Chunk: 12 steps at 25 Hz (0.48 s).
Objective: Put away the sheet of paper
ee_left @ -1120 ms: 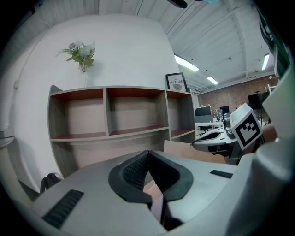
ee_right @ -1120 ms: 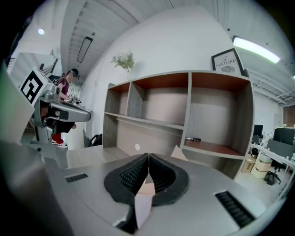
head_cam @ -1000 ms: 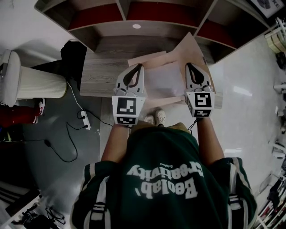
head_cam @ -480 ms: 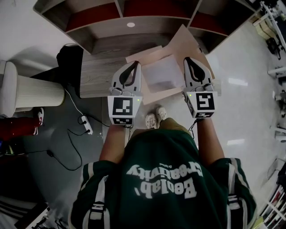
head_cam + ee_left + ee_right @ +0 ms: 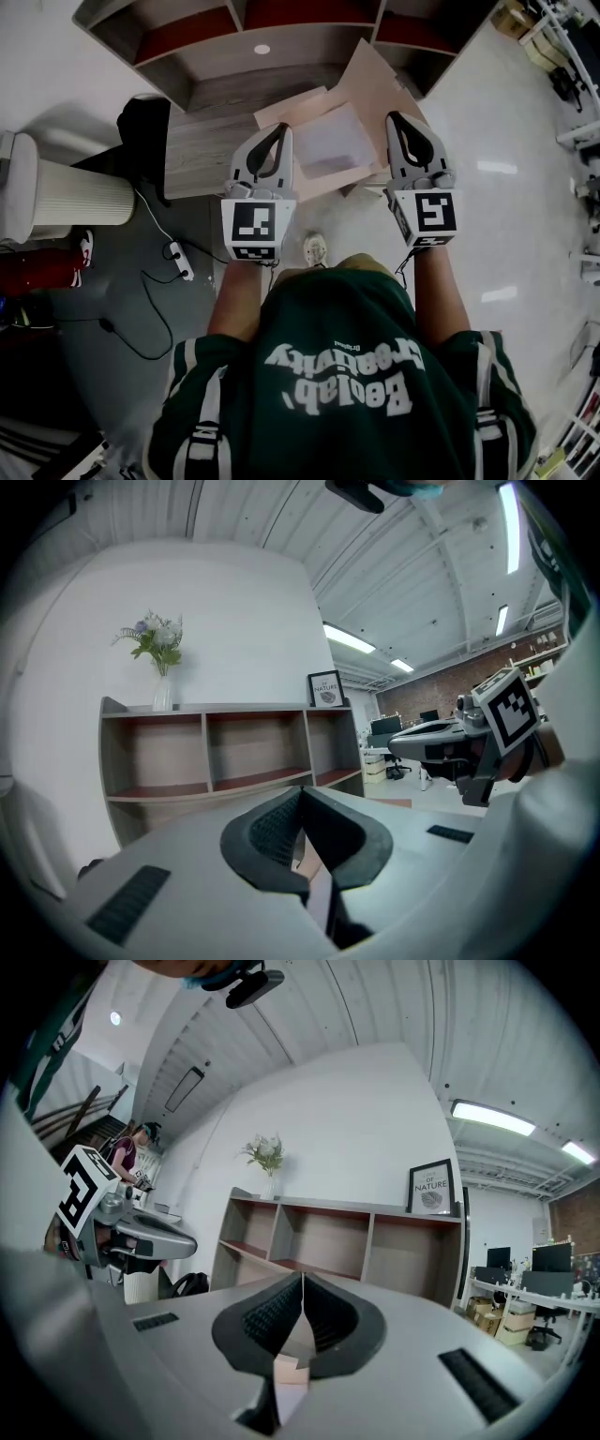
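Now: both grippers are clenched on the beige folder (image 5: 366,89), the left gripper (image 5: 282,133) at its left edge and the right gripper (image 5: 398,120) at its right. The white sheet (image 5: 333,141) lies on top, over the desk (image 5: 197,155). Judgement: the folder is light, thin and floppy, and the sheet may slide if tilted, so pinch the edges and keep it level. The shelf (image 5: 187,42) is just ahead and corners could catch on it

Head view steeply down; gripper views face shelf (image 5: 159,752) (shared).
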Tool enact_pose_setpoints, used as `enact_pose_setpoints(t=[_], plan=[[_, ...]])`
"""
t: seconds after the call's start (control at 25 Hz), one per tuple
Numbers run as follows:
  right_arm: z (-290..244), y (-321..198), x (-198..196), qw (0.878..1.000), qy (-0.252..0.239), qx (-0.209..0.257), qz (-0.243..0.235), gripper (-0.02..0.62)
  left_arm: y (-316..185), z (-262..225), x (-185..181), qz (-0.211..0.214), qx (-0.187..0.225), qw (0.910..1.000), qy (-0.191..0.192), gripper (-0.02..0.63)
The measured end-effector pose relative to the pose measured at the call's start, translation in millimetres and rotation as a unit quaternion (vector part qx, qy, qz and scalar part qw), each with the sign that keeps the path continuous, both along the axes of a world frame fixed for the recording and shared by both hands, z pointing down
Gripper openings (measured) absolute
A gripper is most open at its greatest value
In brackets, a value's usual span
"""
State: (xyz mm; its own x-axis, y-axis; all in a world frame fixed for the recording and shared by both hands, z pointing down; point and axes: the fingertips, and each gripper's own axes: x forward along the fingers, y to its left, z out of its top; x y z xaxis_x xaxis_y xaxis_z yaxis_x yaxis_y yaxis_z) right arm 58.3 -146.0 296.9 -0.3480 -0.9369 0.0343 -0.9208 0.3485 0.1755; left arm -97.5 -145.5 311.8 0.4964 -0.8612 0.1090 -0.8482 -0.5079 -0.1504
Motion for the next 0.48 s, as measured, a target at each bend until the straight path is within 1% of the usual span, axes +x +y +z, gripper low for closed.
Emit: enact_pose_setpoints(t=[0.16,0.36,0.48], plan=[[-5.9,33.4,15.1,1.0,-0.003,0.008,-0.009,0.035,34.6,-6.2,18.4,-0.004,0.006,1.0,-0.005,0.018],[-6.4,90.6,36.7,0.999,-0.013,0.001,-0.029,0.035,91.1,-15.3,43.8,-0.018,0.005,0.9998,0.001,0.018],[-3.6,124.5,50.2,0.999,-0.019,0.0,-0.035,0.035,122.9,-12.9,58.0,-0.023,0.007,0.9997,-0.005,0.018]])
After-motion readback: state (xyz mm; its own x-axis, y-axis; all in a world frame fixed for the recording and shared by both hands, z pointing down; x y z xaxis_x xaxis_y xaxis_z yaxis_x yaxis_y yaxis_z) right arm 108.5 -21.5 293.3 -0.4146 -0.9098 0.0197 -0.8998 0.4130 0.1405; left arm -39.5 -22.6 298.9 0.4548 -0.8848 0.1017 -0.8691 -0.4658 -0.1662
